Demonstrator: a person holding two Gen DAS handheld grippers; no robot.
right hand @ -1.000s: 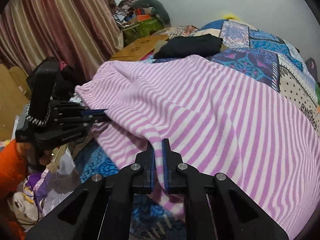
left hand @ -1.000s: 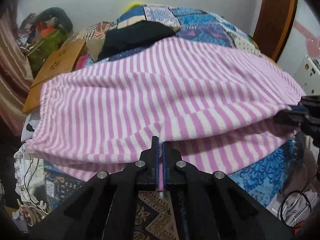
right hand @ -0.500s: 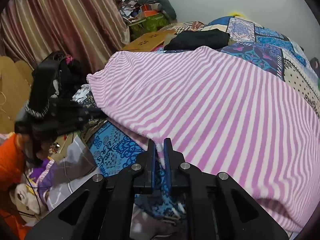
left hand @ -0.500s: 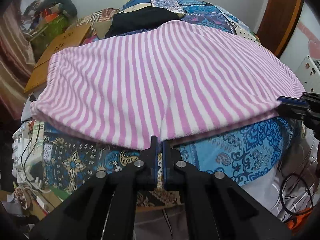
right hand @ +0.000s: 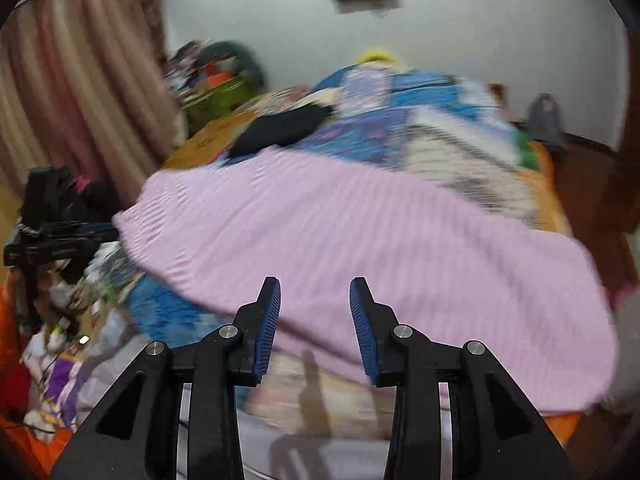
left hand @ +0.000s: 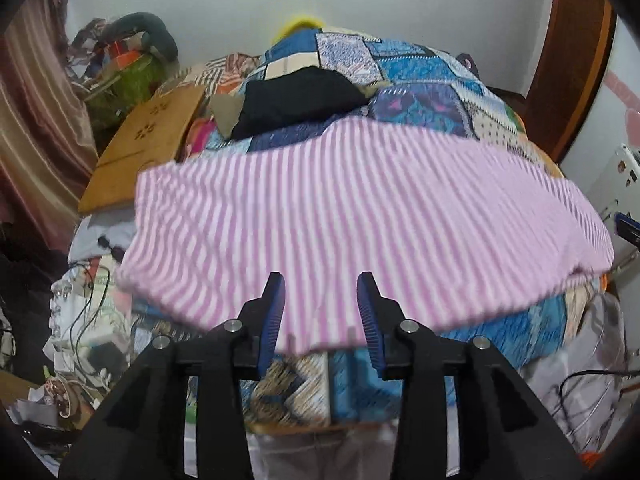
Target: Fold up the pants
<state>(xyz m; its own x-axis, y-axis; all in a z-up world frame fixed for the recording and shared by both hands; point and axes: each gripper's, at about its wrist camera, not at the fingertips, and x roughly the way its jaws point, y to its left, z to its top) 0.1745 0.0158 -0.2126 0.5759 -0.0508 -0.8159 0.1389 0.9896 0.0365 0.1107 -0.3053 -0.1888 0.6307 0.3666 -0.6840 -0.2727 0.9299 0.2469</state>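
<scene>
My left gripper [left hand: 321, 312] has just been opening; its jaws stand apart above the near hem of the pink-striped pants [left hand: 360, 216], pads clear of the cloth. My right gripper [right hand: 315, 316] has likewise been parting, nothing pinched. The pants lie flat across the patchwork bedspread [left hand: 416, 68], mid-frame in both views. A black garment [left hand: 296, 96] rests above them.

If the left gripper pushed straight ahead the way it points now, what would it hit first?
Most likely the striped pants on the bed: the open left gripper points down at their near edge, nothing between. Depth is unclear.
</scene>
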